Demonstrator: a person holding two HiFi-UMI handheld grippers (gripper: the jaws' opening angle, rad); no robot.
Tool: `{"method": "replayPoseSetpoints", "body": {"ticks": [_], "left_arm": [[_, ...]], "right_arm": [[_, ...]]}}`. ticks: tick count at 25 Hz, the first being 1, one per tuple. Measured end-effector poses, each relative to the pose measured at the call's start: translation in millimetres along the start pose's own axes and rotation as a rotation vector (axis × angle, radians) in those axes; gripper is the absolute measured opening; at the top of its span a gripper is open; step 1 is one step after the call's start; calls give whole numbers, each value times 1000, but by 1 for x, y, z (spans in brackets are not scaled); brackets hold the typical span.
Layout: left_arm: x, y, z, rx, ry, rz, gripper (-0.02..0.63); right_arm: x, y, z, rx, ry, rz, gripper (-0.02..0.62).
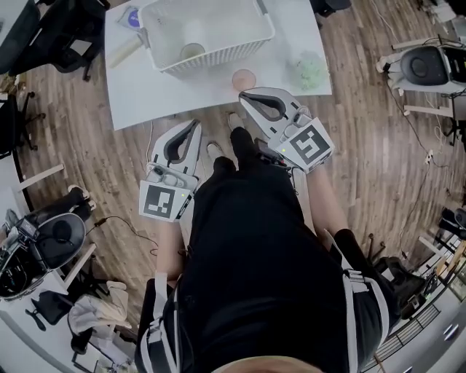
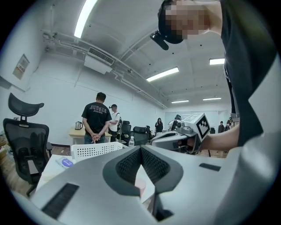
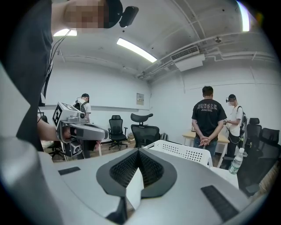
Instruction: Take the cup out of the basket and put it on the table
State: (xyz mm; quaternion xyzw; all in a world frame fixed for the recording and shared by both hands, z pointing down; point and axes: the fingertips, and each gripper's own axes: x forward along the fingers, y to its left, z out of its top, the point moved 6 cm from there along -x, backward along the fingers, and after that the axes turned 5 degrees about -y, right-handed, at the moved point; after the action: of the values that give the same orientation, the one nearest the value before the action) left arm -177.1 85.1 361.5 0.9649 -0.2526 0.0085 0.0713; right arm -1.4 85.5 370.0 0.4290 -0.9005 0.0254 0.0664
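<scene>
A white slatted basket [image 1: 207,33] stands on the white table [image 1: 145,95] at the top of the head view. Inside it lies a brownish cup [image 1: 192,51], seen from above. A pink cup [image 1: 243,79] stands on the table just in front of the basket. My left gripper [image 1: 191,131] is shut and empty, held over the floor short of the table's front edge. My right gripper [image 1: 244,96] is also shut and empty, its tip at the table's edge beside the pink cup. The basket also shows in the left gripper view [image 2: 94,150] and the right gripper view [image 3: 184,152].
A pale green crumpled thing [image 1: 312,69] lies at the table's right end; a blue-lidded item [image 1: 132,18] and a light tube [image 1: 124,52] lie at its left. Office chairs [image 1: 62,240] stand on the wooden floor. People [image 3: 207,121] stand beyond the table, near a water bottle [image 3: 237,161].
</scene>
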Motion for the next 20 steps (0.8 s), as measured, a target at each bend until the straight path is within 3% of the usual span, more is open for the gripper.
{"method": "replayPoseSetpoints", "body": {"ticks": [11,20], "left_arm": [[50,26,11,-20,-9,142,21],[60,46,17,-22,-13,279,21]], "right_arm": [[53,-94,5,-58,16,146,18],[110,-127,16,-127,-4,272,18]]}}
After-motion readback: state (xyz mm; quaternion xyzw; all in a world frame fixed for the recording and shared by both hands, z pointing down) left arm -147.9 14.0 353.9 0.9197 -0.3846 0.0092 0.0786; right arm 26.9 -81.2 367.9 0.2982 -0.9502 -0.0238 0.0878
